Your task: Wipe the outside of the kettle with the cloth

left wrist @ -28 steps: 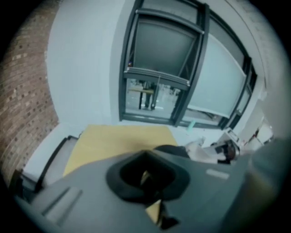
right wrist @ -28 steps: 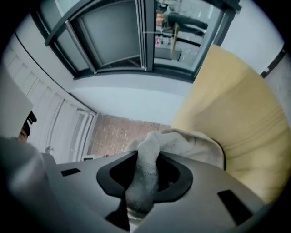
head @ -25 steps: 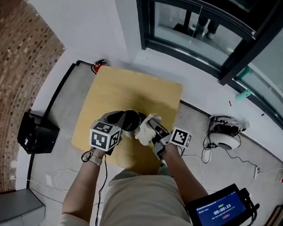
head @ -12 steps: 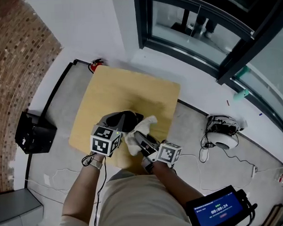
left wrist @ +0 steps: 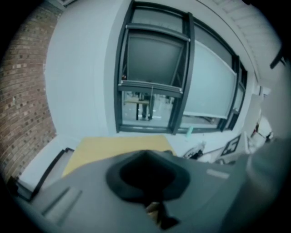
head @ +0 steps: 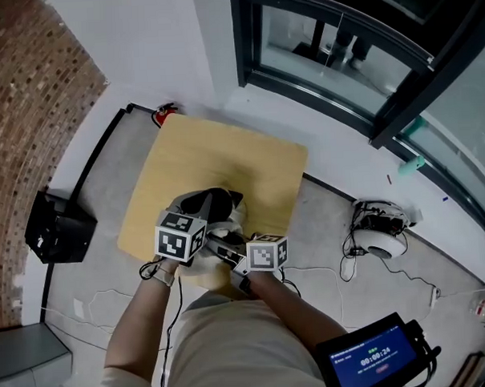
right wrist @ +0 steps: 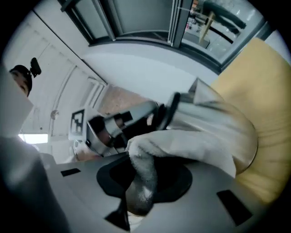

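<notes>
A steel kettle (head: 213, 204) with a dark top stands near the front of the yellow table (head: 225, 157). My left gripper (head: 199, 217) sits at the kettle's handle side and seems closed on the handle; its marker cube hides the jaws. In the left gripper view my left gripper (left wrist: 154, 211) looks closed, and the kettle is out of sight. My right gripper (head: 221, 240) is shut on the white cloth (head: 228, 227) and lies against the kettle's near side, close beside the left gripper. In the right gripper view the cloth (right wrist: 200, 136) bunches out of the right gripper (right wrist: 137, 193) against the shiny kettle (right wrist: 132, 119).
A black box (head: 58, 229) stands on the floor at the left. A red item (head: 168, 112) lies by the table's far corner. A round white device (head: 382, 232) with cables sits on the floor at the right. A dark window frame (head: 325, 73) runs behind. A tablet (head: 378, 355) shows at bottom right.
My right gripper has swept left with the cloth across the kettle's near side and rolled, ending close to the left gripper. The left gripper and kettle have stayed put.
</notes>
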`<state>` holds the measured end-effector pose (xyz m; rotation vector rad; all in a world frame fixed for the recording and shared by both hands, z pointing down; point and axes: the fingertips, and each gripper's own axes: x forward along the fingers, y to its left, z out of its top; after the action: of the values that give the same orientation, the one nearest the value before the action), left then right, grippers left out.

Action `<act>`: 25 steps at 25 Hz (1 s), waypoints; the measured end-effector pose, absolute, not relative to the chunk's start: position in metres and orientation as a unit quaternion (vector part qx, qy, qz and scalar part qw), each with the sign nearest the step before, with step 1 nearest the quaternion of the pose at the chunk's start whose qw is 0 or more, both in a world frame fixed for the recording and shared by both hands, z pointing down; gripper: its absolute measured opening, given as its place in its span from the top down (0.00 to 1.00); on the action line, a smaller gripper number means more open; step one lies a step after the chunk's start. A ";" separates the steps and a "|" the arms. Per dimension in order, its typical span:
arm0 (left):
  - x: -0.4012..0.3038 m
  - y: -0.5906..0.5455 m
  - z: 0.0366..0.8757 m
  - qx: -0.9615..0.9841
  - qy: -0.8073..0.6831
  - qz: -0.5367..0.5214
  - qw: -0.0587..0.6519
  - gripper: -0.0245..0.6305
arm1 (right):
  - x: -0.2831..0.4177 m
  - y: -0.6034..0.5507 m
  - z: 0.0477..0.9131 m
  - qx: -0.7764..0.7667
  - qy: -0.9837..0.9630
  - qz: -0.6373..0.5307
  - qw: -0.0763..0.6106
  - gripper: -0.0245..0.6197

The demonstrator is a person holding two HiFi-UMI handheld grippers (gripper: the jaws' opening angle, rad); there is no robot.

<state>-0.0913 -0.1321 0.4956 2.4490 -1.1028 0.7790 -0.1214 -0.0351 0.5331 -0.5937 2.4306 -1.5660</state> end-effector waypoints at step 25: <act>-0.091 -0.137 0.500 0.866 -0.385 0.270 0.168 0.98 | -0.001 -0.051 0.659 -0.396 0.729 -0.558 -0.023 0.81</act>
<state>-0.0911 -0.1373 0.5001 2.4650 -1.0947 0.7684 -0.0007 -0.0508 0.6588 -1.2632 2.3240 -1.7787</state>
